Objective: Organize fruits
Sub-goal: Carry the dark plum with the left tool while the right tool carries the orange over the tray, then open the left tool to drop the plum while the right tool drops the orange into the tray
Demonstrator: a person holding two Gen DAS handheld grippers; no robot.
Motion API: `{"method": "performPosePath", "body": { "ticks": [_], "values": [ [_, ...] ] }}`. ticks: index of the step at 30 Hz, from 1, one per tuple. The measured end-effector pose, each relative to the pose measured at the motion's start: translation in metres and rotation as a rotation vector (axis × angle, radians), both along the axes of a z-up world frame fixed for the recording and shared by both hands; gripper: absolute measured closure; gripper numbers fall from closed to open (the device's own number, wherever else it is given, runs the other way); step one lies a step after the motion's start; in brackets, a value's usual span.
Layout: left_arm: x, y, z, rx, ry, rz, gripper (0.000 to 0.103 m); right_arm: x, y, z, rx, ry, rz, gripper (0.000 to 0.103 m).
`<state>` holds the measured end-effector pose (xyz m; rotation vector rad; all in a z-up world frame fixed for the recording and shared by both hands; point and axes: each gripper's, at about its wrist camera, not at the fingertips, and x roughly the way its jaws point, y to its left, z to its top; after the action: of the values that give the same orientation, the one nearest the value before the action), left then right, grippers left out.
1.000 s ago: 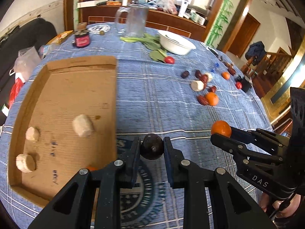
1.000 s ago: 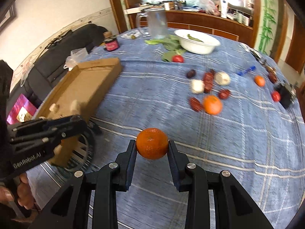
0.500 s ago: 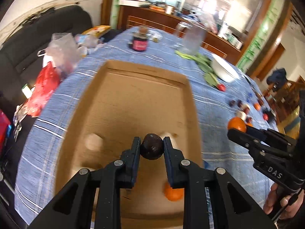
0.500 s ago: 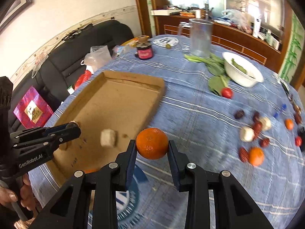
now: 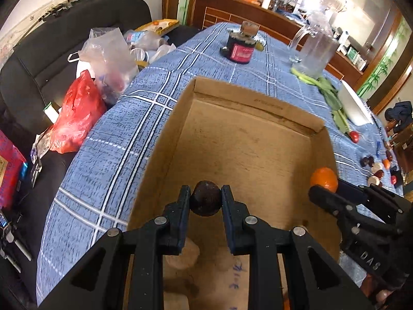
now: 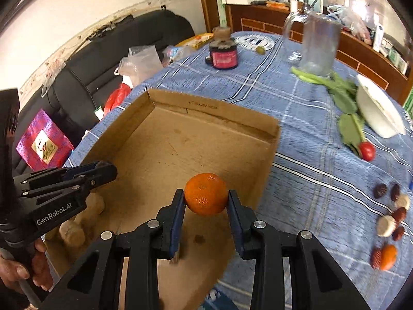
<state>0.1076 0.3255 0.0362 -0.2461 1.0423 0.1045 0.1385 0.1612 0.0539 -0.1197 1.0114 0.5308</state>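
- Left wrist view: left gripper point(image 5: 205, 201) clamped on a dark brown round fruit point(image 5: 205, 201), held above the near part of the cardboard tray point(image 5: 178, 134). Fruit near-spherical; no clear long axis.
- Right gripper point(image 5: 325, 184) enters from the right, letters "DAS" on its body, pinching an orange tangerine point(image 5: 324, 178) at the tray's right wall.
- Blue handwriting on the tray floor near the bottom edge, not legible. A pale chunk point(image 5: 182, 254) lies on the tray floor under the left finger.
- Surface: blue plaid tablecloth point(image 5: 108, 160). A dark jar with red label point(image 5: 241, 47), print unreadable, and a clear glass mug point(image 5: 316, 51) stand beyond the tray. Black sofa point(image 5: 38, 59) to the left, with a red plastic bag point(image 5: 77, 113) and a clear bag on it.
- Right wrist view: right gripper point(image 6: 206, 201) closed on the tangerine point(image 6: 205, 193), over the tray point(image 6: 211, 106) just inside its right wall. Round fruit; axis cannot be told.
- Left gripper point(image 6: 103, 171) reads "GenRobot.AI"; its load is hidden here.
- Small printed line on the tray's far wall, too small to read.
- Two pale chunks point(image 6: 72, 231) in the tray's near-left corner.
- On the cloth right of the tray: white bowl point(image 6: 376, 111), green leaves point(image 6: 346, 103), a red tomato point(image 6: 367, 151), and a loose cluster of dark dates, pale pieces and a small orange fruit point(image 6: 388, 253). Wooden sideboard point(image 6: 361, 51) behind.
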Motion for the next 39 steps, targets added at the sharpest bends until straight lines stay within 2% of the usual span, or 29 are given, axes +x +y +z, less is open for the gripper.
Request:
{"method": "performPosePath", "body": {
  "ticks": [7,17,19,21,26,28,33,37,39],
  "values": [
    [0.018,-0.001,-0.014,0.031,0.032,-0.012,0.08,0.016,0.014,-0.016,-0.01,0.027,0.015,0.067],
    [0.02,-0.003,-0.012,0.052,0.026,-0.019,0.079,0.017,0.019,-0.022,-0.03,0.02,0.03,0.065],
    [0.016,-0.003,-0.009,0.066,0.019,-0.013,0.077,0.015,0.016,-0.019,-0.025,0.015,0.023,0.064],
    [0.011,-0.002,-0.003,0.078,0.003,-0.002,0.07,0.013,0.012,-0.015,-0.016,0.011,0.018,0.062],
    [-0.008,-0.001,0.013,0.119,-0.048,0.029,0.058,-0.005,-0.006,0.001,0.03,-0.003,0.0,0.062],
    [-0.016,-0.006,0.019,0.131,-0.065,0.031,0.057,-0.015,-0.016,0.008,0.055,-0.005,-0.009,0.062],
    [-0.033,-0.032,0.034,0.137,-0.103,0.014,0.049,-0.04,-0.047,0.021,0.101,-0.011,-0.042,0.061],
    [-0.041,-0.06,0.042,0.131,-0.122,-0.01,0.044,-0.057,-0.085,0.024,0.108,-0.011,-0.093,0.053],
    [-0.044,-0.079,0.045,0.12,-0.125,-0.028,0.04,-0.064,-0.108,0.022,0.105,-0.01,-0.122,0.053]
  ]
}}
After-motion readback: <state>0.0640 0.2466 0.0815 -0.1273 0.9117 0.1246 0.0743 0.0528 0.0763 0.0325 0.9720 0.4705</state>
